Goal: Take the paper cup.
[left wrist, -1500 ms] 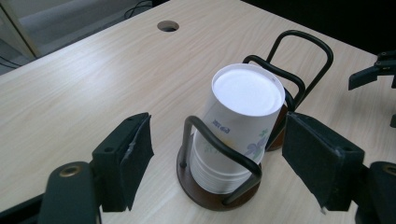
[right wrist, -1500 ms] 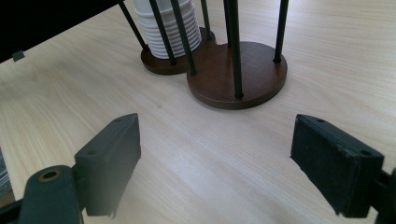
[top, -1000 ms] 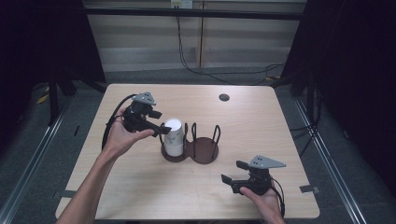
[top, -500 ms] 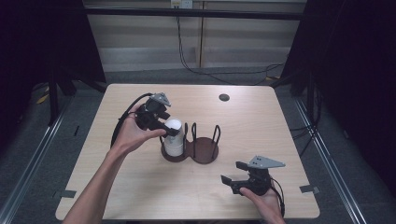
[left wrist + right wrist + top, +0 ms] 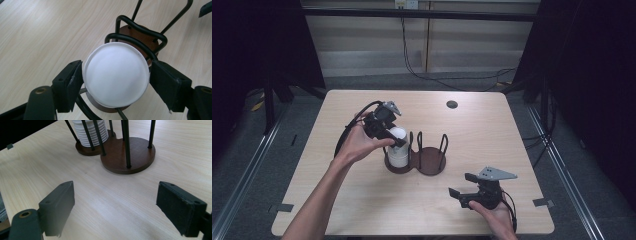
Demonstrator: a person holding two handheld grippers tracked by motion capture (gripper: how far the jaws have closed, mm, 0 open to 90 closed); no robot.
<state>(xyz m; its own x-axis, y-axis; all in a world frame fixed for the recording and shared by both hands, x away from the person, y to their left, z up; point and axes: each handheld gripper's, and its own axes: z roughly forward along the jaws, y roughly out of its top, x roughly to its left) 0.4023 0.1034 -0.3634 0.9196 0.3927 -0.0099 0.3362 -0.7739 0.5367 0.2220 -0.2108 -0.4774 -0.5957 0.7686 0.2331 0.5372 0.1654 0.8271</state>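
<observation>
A stack of white ribbed cups (image 5: 398, 152) stands upside down in the left ring of a brown two-ring holder (image 5: 432, 165) with black wire uprights, mid-table. My left gripper (image 5: 396, 137) comes down over the stack. In the left gripper view its jaws press both sides of the top cup (image 5: 116, 75), with the holder's wire loops (image 5: 140, 27) behind. Near the front right edge, my right gripper (image 5: 459, 184) rests open with nothing between its jaws. The right gripper (image 5: 115, 207) points at the holder's base (image 5: 130, 155) and the cups (image 5: 91, 133).
A small dark disc (image 5: 452, 104) lies on the wooden table (image 5: 512, 135) near the back edge. The holder's right ring holds nothing. Dark floor and metal rails surround the table.
My left gripper moved right from beside the cup stack to over its top, and its jaws now clasp the top cup. The right gripper stayed put.
</observation>
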